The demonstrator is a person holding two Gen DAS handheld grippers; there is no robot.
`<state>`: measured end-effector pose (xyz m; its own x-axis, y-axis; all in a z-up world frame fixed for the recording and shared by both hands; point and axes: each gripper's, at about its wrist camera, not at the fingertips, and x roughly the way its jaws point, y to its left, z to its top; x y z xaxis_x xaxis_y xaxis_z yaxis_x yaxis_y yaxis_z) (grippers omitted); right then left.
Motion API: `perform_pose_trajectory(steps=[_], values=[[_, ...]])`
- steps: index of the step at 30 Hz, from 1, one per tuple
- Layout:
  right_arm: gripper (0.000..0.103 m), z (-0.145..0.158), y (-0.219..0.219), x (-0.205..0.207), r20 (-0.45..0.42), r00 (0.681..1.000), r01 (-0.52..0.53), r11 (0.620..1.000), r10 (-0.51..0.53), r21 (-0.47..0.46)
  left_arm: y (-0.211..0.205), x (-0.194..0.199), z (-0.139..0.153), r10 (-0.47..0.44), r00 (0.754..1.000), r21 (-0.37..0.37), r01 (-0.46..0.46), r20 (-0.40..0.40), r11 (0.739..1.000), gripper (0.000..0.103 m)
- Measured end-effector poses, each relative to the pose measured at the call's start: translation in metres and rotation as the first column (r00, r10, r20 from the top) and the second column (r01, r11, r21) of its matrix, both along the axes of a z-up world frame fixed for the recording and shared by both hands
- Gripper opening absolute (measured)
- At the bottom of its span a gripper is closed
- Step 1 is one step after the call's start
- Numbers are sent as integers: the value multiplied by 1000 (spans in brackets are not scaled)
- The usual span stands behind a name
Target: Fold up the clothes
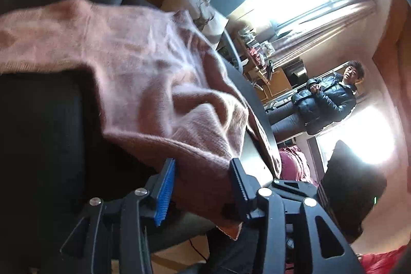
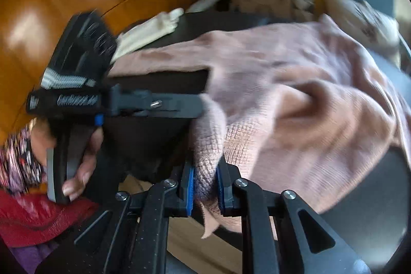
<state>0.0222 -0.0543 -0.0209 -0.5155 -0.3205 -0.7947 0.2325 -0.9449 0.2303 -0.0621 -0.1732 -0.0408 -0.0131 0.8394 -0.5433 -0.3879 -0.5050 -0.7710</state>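
Left gripper [image 1: 203,186]: jaws spread wide, pink sweater [image 1: 143,73] hem lying loose between them, unpinched. Sweater is draped across the black table [image 2: 159,135], long axis running across it. Right gripper [image 2: 205,186]: clamped on a bunched sweater fold.

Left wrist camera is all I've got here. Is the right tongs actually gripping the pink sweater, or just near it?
Observer: Gripping. The right tongs are shut on a bunched edge of the pink sweater, near the table's front edge.
Operator: Anything else lying on that table?
Observer: A cream cloth lies on the dark table, on the far side of the sweater.
Operator: And how is my left tool held?
Observer: A hand in a patterned sleeve grips the handle of the left tongs, off to the left of the sweater.
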Motion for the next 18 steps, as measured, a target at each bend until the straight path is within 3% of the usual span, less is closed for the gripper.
perform_pose_trajectory(steps=[6,9,12,14,16,17,18], values=[[15,-16,-27,-1,24,996,-82,996,82,18,5,1,-37,-35,972,53,23,233,998,58],[15,-19,-36,0,32,994,-107,993,106,43,22,7,-41,-59,979,-6,62,195,998,59],[18,-21,-33,2,43,995,-95,995,94,24,36,10,-45,-91,978,-19,96,187,995,57],[21,-22,-18,6,59,997,-48,998,50,-33,35,7,-48,-63,974,17,61,216,998,48],[24,-21,4,13,66,998,14,996,-8,-87,27,3,-49,-32,977,40,24,211,999,25],[25,-20,15,17,71,997,45,992,-37,-114,24,1,-48,-17,979,42,8,205,999,22],[33,-20,33,23,72,993,105,986,-96,-133,20,-1,-48,-2,980,44,-7,198,999,18]])
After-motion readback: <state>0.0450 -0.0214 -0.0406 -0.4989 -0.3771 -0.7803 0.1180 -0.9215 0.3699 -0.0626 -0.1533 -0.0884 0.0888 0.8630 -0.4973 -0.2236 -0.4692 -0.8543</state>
